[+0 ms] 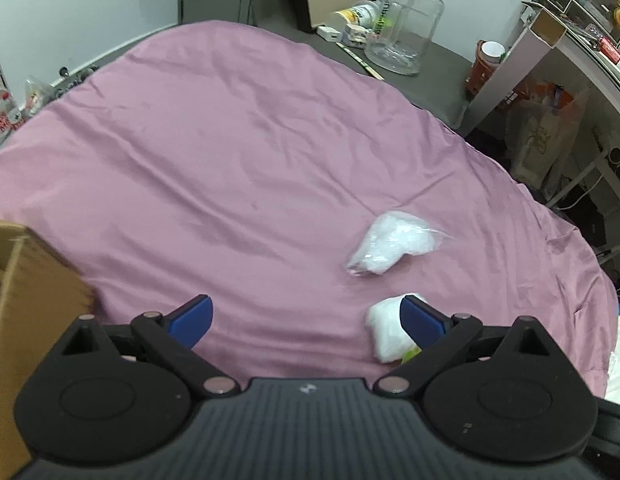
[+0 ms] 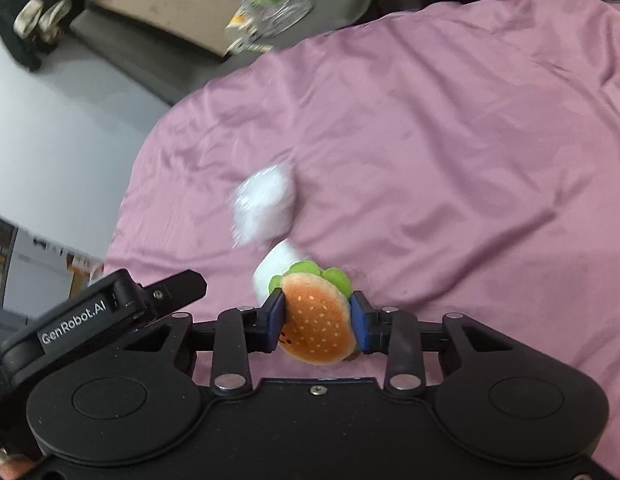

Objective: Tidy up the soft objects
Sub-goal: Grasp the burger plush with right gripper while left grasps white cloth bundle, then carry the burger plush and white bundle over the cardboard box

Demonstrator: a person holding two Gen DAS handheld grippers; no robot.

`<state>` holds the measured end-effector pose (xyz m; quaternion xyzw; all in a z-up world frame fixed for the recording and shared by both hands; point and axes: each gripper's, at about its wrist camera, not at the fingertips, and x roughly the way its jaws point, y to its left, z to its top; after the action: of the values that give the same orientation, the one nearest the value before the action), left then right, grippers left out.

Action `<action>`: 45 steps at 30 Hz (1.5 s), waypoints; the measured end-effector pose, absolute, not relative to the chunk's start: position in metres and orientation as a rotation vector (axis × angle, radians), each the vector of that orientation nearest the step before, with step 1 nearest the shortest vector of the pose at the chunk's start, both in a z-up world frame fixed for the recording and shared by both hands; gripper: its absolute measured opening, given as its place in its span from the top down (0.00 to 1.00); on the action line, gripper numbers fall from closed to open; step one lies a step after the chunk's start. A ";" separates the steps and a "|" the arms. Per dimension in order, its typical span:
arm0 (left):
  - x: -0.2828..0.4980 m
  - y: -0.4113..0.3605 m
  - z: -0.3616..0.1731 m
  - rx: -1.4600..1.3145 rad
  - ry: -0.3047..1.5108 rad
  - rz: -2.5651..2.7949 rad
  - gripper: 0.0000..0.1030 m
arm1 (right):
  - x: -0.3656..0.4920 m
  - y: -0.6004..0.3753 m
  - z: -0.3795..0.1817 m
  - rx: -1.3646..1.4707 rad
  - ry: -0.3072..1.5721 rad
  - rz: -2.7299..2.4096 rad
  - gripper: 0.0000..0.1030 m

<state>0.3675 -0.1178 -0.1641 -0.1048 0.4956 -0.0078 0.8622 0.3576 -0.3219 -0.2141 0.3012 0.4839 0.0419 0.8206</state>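
My right gripper (image 2: 317, 322) is shut on a plush hamburger toy (image 2: 316, 320) with an orange bun and green lettuce, held above the pink sheet (image 2: 450, 160). A white soft pouch (image 2: 276, 266) lies just beyond the toy, and a clear bag of white stuffing (image 2: 264, 204) lies farther on. My left gripper (image 1: 306, 314) is open and empty over the sheet (image 1: 230, 152). The white pouch (image 1: 386, 330) sits by its right fingertip (image 1: 420, 318), and the bag of stuffing (image 1: 390, 246) lies ahead on the right. The left gripper also shows in the right wrist view (image 2: 110, 308).
A cardboard box (image 1: 18, 292) stands at the left edge of the left wrist view. Beyond the sheet are a large clear water jug (image 1: 406, 20), small bottles and a cup (image 1: 484, 64). A shelf and bags stand at the right.
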 end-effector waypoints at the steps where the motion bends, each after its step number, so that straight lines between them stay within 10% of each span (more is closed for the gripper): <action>1: 0.369 -0.121 -0.165 -0.223 1.038 -0.026 0.03 | 0.357 -0.326 -0.214 0.653 1.021 0.079 0.67; 16: 0.392 -0.159 -0.205 -0.375 1.141 -0.067 0.15 | 0.354 -0.352 -0.221 0.693 1.000 -0.036 0.68; 21: 0.386 -0.154 -0.209 -0.405 1.169 -0.029 0.57 | 0.351 -0.348 -0.218 0.680 0.995 -0.032 0.68; 45: 0.305 -0.051 -0.100 -0.299 1.007 -0.024 0.57 | 0.305 -0.283 -0.152 0.578 0.870 0.129 0.68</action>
<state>0.3055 -0.0505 -0.0999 -0.1426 0.4806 -0.0116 0.8652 0.3047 -0.2834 -0.1523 0.2757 0.4152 0.0618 0.8647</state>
